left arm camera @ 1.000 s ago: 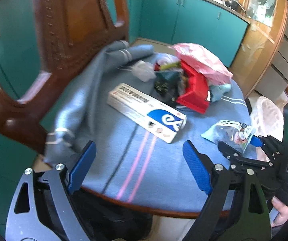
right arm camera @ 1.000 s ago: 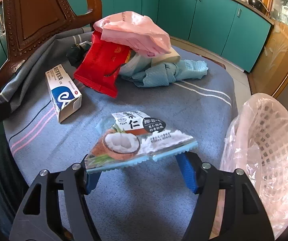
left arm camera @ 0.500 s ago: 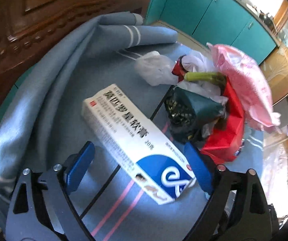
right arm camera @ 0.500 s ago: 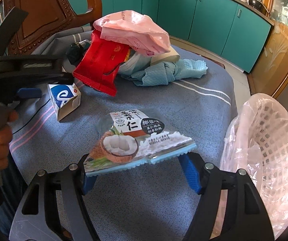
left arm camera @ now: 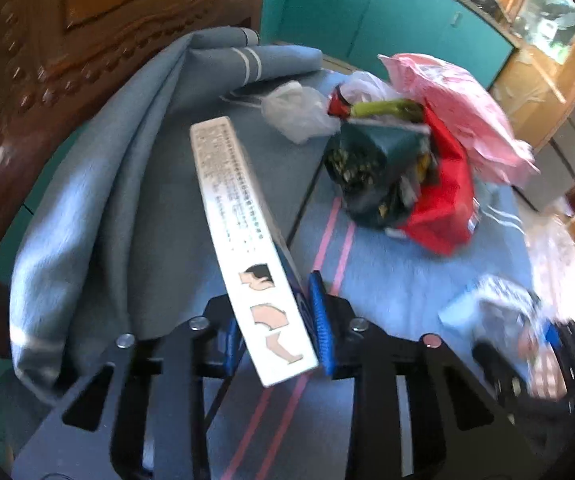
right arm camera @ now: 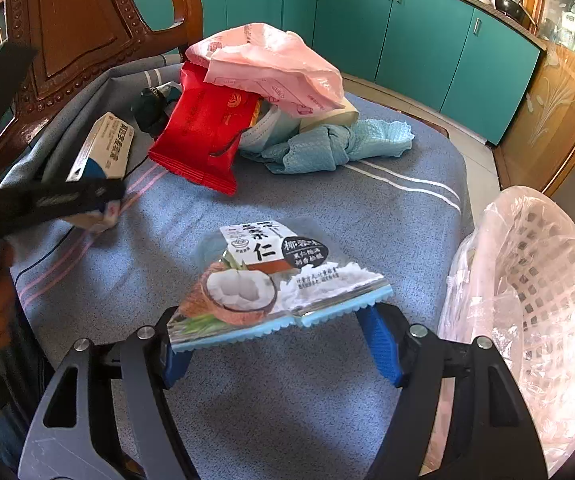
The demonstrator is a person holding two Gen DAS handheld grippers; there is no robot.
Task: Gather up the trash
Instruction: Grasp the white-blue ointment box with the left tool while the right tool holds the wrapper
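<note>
1. Left gripper (left arm camera: 277,334) clenched on the near end of the white medicine box (left arm camera: 243,236), box tilted on edge, lifted over the left edge of the table (right arm camera: 367,216).
2. Right gripper (right arm camera: 277,346) wide apart at the near edge, coconut snack packet (right arm camera: 271,276) resting across its fingers; real grip on it: cannot tell.
3. Risk: long box levering out of the pads, held only at one end.
4. Risk: packet sliding off if tilted, being loosely supported.
5. Lined white basket (right arm camera: 535,304) just beyond the right edge; open cloth between.
6. Trash heap with red bag (right arm camera: 203,140) crowding the far edge; chair back (left arm camera: 87,40) close on the left, limiting swing.
</note>
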